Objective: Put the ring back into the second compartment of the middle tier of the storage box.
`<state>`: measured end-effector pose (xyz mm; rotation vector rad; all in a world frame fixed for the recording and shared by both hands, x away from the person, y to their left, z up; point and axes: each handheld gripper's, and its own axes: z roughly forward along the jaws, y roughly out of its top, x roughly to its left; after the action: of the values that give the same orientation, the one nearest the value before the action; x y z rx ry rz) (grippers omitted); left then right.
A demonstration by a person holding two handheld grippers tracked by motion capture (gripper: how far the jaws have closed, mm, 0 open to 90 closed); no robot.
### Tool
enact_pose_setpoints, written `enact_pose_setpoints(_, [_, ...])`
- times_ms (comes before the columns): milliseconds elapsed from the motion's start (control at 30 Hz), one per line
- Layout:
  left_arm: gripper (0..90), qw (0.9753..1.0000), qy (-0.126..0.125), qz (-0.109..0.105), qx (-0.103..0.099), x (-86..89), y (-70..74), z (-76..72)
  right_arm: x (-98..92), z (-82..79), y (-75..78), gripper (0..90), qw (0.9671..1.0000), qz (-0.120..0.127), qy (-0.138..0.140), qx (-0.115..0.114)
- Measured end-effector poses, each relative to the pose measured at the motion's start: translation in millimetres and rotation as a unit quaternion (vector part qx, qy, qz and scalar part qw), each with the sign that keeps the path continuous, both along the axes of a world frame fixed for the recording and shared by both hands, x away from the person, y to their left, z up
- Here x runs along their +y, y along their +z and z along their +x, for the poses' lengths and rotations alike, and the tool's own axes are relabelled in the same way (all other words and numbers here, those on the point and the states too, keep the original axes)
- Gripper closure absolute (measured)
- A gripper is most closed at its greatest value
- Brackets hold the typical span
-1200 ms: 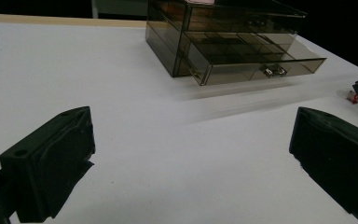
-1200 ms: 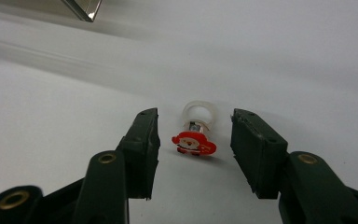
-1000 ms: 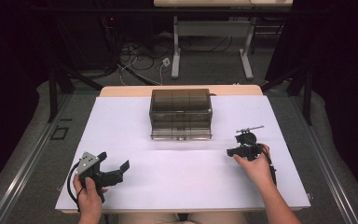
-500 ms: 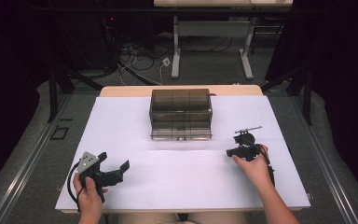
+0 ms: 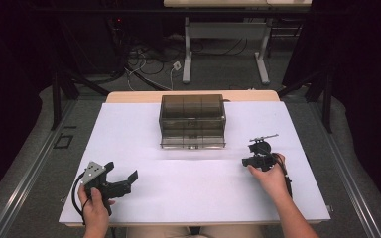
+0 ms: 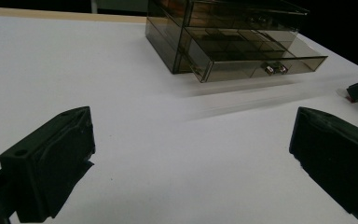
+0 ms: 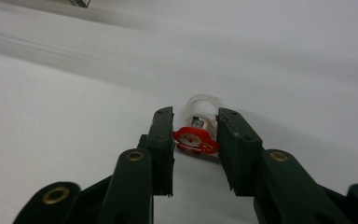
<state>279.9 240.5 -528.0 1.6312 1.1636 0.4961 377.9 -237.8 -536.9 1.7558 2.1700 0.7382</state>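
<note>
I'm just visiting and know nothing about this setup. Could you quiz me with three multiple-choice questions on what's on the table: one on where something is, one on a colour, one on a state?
1. Where does the small ring with the Santa figure lie?
A. Inside the drawer box
B. On the white table between the right gripper's jaws
C. Under the left gripper

2. What colour is the Santa figure?
A. Red and white
B. Blue
C. Green

3. How does the bottom drawer of the drawer box stand?
A. Shut flush
B. Taken out
C. Pulled partly out

Answers:
1 B: the right gripper has a jaw on each side of the ring, which rests on the table.
2 A: the Santa figure shows red with a white face.
3 C: the bottom drawer juts forward of the drawer box, as the left gripper view shows.
</note>
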Motion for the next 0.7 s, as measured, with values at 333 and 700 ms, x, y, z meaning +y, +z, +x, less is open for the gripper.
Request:
enact_pose_setpoints(333, [0.3,1.0000,0.000,0.001,0.000,0.2,-0.1,0.1,-1.8,0.0,0.1,68.3,1.0000,0.005,0.004,-0.001])
enact_pose_setpoints(700, [0.3,1.0000,0.000,0.001,0.001,0.2,-0.1,0.1,-3.6,0.1,1.1,69.0,0.9999,0.011,0.008,-0.001])
